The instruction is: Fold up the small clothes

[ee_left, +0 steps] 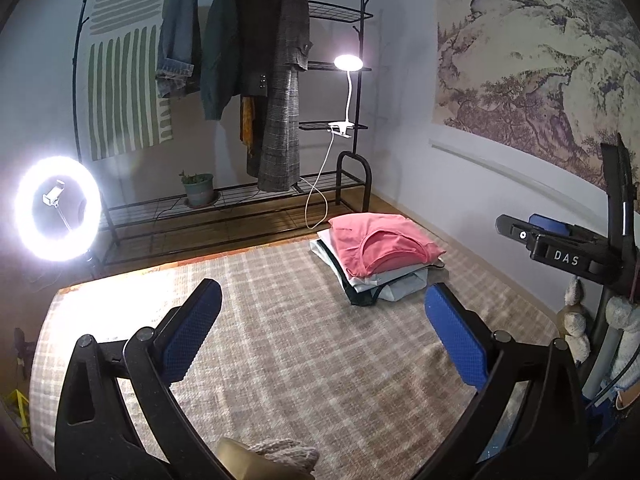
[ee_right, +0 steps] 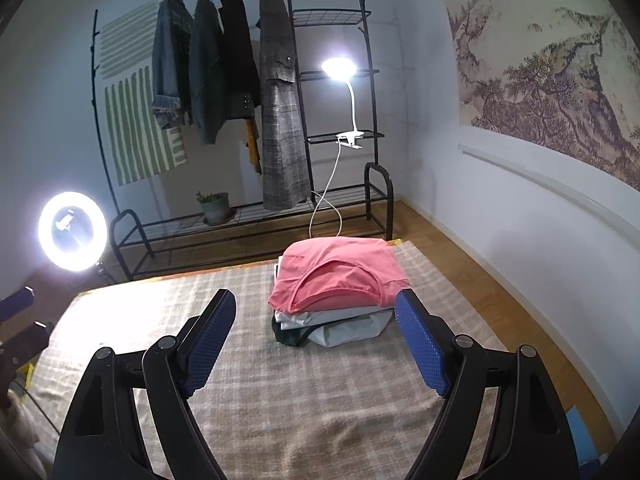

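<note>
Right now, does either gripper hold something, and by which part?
Nothing is held: left gripper and right gripper are open, empty, apart from the pink shirt.

Rm inventory: black metal garment rack (ee_right: 248,120) standing vs. pale wall, coats hanging; clip lamp (ee_right: 339,68) glowing on its shelf; potted plant (ee_right: 215,207) sitting on btm shelf; ring light (ee_right: 74,231) shining at left; landscape mural (ee_right: 560,64) covering right wall; wood floor (ee_right: 460,264) showing.

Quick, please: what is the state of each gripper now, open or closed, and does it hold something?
Left gripper: open, jaws wide apart, holding nothing.
Right gripper: open, nothing between its pads; the pink shirt lies beyond them.
</note>
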A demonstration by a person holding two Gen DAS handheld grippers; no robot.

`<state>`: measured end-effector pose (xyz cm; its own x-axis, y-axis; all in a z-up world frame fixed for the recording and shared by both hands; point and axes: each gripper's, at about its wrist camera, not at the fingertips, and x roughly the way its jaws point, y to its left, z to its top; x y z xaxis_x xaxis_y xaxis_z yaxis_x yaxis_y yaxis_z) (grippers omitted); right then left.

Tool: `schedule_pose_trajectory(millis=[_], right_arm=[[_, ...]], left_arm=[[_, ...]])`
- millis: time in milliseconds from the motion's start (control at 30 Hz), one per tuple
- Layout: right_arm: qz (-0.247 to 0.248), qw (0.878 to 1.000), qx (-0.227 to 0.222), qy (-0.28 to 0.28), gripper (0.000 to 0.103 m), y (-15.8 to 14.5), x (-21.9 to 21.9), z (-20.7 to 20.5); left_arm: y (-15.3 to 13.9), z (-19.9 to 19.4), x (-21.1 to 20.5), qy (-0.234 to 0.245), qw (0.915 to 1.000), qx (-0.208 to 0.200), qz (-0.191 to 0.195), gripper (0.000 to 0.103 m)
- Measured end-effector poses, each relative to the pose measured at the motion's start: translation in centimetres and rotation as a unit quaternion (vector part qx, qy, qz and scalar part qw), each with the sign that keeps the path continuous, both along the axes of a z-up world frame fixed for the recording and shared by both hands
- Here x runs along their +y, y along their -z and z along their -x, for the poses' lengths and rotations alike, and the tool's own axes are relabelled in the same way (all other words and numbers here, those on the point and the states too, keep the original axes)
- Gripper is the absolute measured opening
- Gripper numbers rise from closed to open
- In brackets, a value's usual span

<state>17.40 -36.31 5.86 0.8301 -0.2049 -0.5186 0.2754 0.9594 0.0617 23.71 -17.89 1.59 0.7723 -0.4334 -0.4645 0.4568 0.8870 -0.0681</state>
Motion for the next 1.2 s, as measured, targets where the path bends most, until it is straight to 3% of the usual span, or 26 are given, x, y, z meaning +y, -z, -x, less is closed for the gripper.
schedule_pose_trajectory(millis=[1200], right_arm=[[0.001, 1.000, 0.000, -0.013, 0.082, -0.3, 0.5, -0.4]], left_arm=[[-1.2, 0.7, 1.4, 0.002, 1.0000, -0.009, 0.004, 0.103]])
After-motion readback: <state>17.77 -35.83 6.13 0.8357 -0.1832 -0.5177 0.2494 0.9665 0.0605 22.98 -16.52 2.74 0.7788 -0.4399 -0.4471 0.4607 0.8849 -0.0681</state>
